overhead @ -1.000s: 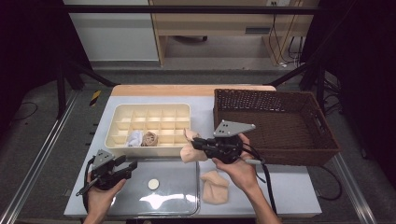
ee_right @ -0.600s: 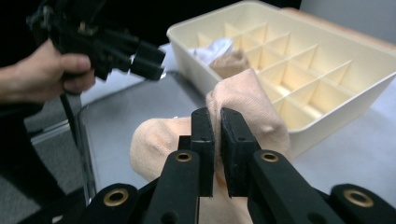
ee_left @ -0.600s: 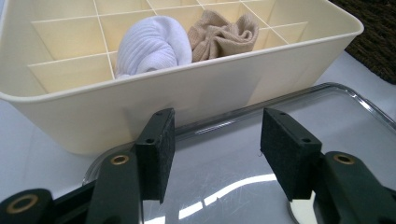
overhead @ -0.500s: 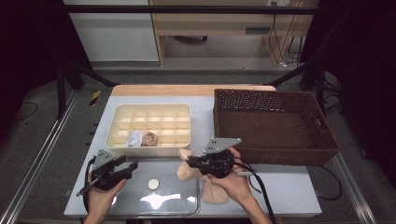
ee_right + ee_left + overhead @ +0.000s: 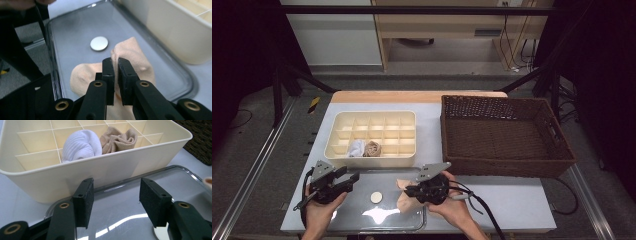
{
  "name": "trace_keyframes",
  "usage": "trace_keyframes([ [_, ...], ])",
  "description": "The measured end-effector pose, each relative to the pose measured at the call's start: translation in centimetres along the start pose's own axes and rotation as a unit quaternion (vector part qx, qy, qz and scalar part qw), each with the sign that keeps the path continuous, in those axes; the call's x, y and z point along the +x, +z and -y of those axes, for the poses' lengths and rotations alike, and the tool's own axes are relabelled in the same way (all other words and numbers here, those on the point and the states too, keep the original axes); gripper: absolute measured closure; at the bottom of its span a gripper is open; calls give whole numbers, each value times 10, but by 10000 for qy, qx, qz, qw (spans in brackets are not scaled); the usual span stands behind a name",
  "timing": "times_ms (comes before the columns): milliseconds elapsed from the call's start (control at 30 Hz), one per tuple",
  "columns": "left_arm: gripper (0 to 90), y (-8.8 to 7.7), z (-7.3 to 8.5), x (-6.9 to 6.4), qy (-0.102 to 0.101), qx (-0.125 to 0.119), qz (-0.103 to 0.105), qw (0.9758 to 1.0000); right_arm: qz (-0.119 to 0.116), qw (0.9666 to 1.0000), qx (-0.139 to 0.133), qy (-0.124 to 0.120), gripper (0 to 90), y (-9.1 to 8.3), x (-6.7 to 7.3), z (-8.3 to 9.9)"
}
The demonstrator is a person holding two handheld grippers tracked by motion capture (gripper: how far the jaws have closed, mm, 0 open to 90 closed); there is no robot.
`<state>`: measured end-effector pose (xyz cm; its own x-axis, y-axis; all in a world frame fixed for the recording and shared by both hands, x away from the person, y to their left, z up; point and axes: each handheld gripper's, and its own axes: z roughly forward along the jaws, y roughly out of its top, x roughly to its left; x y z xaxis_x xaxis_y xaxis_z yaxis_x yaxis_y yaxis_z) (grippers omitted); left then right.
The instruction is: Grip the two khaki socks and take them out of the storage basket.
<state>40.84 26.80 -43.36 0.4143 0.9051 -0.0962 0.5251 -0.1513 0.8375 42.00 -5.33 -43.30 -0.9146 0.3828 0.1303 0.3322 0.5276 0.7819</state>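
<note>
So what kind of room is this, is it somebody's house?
Probably not a house; it looks like a lab or workshop. A white table stands in a black metal frame, loose cables hang behind, and a person works with black two-jaw grippers, such as the left gripper.

My right gripper (image 5: pixel 408 190) has come down and toward me, from up beside the basket (image 5: pixel 507 160) to low over the clear tray (image 5: pixel 362 226). The peach sock (image 5: pixel 130 56) pinched in its fingers (image 5: pixel 109 67) came with it and now drapes onto the tray's right end, no longer hanging.
</note>
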Motion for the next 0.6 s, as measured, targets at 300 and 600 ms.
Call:
trace_keyframes([
  [300,465,0,0,-1,1,17,44,10000,-89,9996,263,-16,844,19,6,11],
  [600,469,-1,-1,-3,57,24,68,10000,-70,9990,440,-39,776,30,10,15],
])
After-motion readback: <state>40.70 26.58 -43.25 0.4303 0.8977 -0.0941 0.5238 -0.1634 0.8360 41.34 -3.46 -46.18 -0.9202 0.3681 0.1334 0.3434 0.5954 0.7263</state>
